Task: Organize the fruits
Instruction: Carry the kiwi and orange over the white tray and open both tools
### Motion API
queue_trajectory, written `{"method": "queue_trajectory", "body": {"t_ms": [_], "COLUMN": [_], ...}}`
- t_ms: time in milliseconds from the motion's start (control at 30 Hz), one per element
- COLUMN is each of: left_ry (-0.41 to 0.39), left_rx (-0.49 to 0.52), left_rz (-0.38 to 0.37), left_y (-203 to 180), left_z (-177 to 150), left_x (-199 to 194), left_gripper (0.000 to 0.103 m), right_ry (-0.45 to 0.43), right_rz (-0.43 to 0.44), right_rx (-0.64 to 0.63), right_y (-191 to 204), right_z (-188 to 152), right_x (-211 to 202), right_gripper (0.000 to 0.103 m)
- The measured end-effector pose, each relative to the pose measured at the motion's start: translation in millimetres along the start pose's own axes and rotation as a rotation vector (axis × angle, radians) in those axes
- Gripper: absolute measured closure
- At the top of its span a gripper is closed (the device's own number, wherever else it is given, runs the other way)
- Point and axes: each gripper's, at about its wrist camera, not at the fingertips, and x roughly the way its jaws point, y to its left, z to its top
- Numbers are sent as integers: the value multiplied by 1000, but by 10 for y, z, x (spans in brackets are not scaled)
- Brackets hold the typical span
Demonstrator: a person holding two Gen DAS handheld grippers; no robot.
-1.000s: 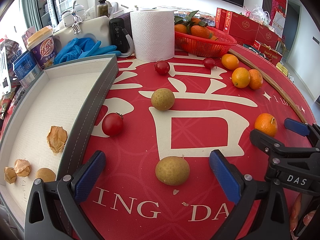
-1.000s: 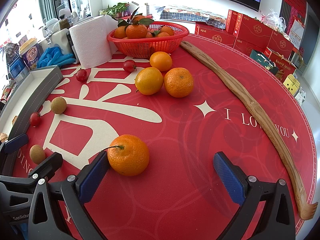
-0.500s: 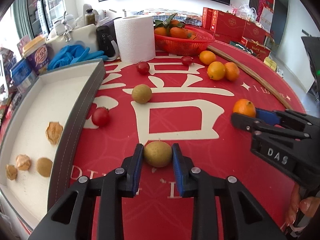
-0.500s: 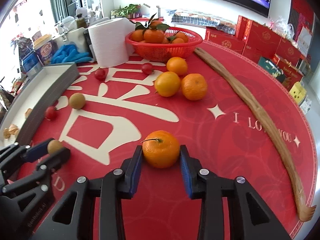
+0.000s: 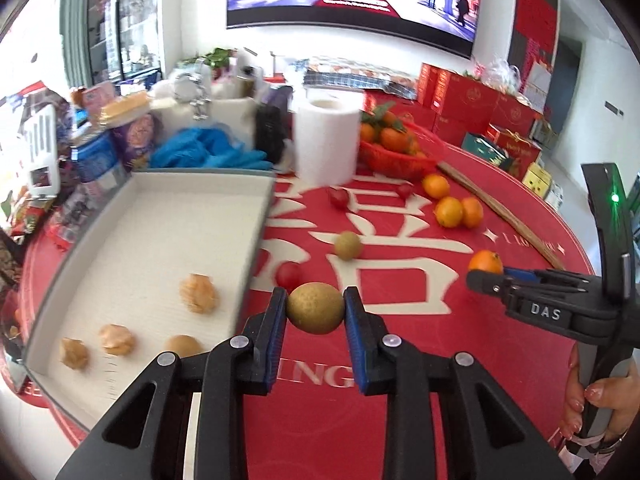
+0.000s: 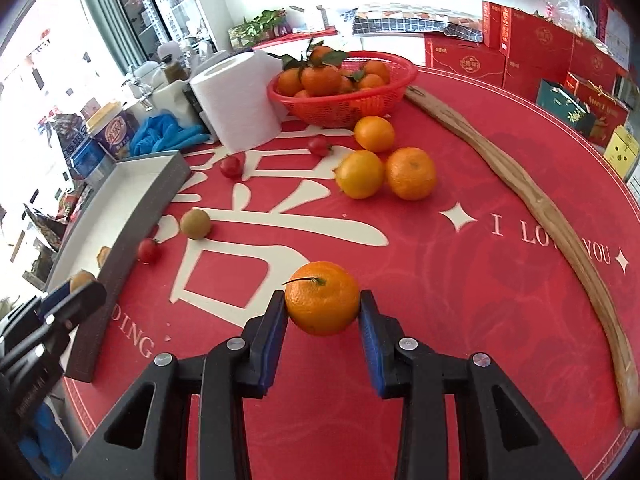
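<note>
My left gripper (image 5: 316, 310) is shut on a round brown longan (image 5: 315, 307) and holds it above the red mat, just right of the grey tray (image 5: 256, 236). The tray holds several brown fruits and peels (image 5: 198, 293). My right gripper (image 6: 323, 306) is shut on an orange (image 6: 322, 298) with a stem, lifted over the mat; it also shows in the left wrist view (image 5: 485, 262). Another longan (image 6: 195, 223), cherry tomatoes (image 6: 148, 250) and three loose oranges (image 6: 360, 174) lie on the mat. A red basket (image 6: 340, 102) of oranges stands at the back.
A paper towel roll (image 6: 236, 100) stands beside the basket. A long wooden stick (image 6: 532, 200) lies along the right side of the mat. Blue gloves (image 5: 204, 152), cups and boxes crowd the back left; red gift boxes (image 6: 532, 52) stand at the back right.
Both grippers closed on their fruit between the first two frames. Since then both have lifted, the left one swinging toward the tray with the longan, the right one raising the orange.
</note>
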Motion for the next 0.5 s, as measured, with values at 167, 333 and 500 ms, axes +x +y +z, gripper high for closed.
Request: {"method": "queue_trajectory", "body": {"t_ms": [167, 333, 500], "left_ry": [-26, -23, -15], "left_rx": [-30, -82, -110], "left_rz": [59, 109, 168], "left_y": [302, 649, 924], "left_z": [45, 56, 30], "left_x": [-72, -49, 14], "left_gripper": [72, 72, 72], "right_ry": [0, -2, -6], "right_rz": [29, 60, 103], "right_rx": [-31, -97, -178], "right_y": [235, 625, 1089], "right_z": [94, 210, 322], "right_x": [21, 79, 166], "right_gripper": [66, 66, 66]}}
